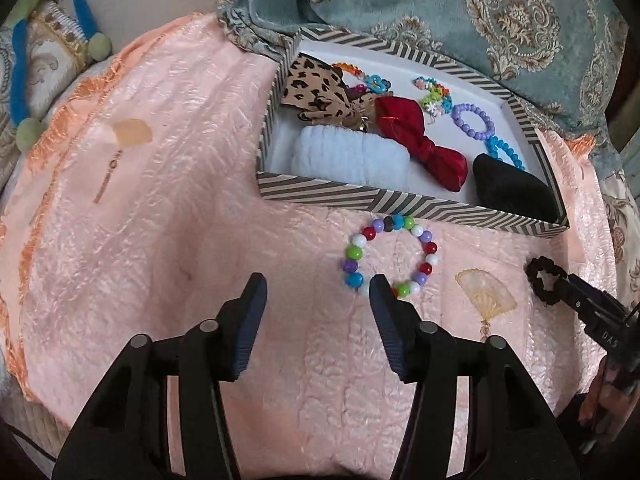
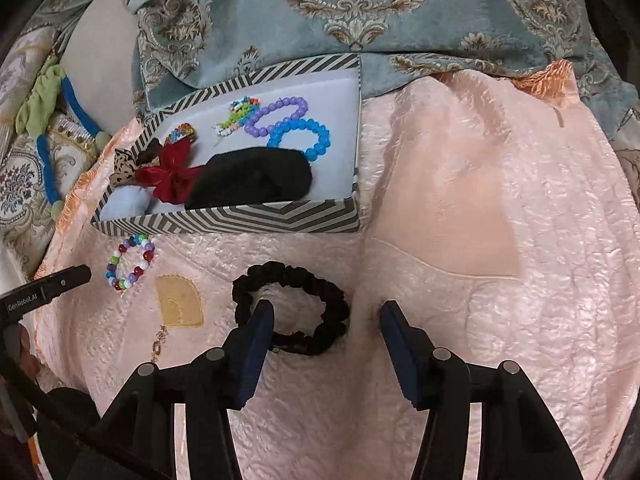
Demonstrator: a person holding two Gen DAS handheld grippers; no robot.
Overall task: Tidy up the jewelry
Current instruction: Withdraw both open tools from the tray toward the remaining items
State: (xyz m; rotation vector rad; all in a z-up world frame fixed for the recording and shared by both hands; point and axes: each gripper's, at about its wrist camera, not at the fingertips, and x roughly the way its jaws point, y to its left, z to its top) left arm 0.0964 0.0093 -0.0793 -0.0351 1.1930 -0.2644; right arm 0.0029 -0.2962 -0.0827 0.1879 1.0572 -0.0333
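A multicoloured bead bracelet (image 1: 354,254) lies on the pink cloth just in front of the striped box (image 1: 400,200). My left gripper (image 1: 318,280) hangs open over the cloth, and its right fingertip overlaps the bracelet's near edge. A black scrunchie (image 2: 304,276) lies flat below the box (image 2: 240,220). My right gripper (image 2: 327,306) is open, its left fingertip inside the scrunchie's ring and its right fingertip outside, so the ring's right side lies between them untouched. The box holds red and leopard bows, a white scrunchie, a black fluffy piece and several bead bracelets.
A pink quilted cloth (image 2: 460,200) covers the surface, with a yellow fan embroidered on it (image 1: 486,292). A teal patterned blanket (image 2: 320,12) bunches up behind the box. A blue and green cord (image 1: 18,80) lies off the cloth's left edge.
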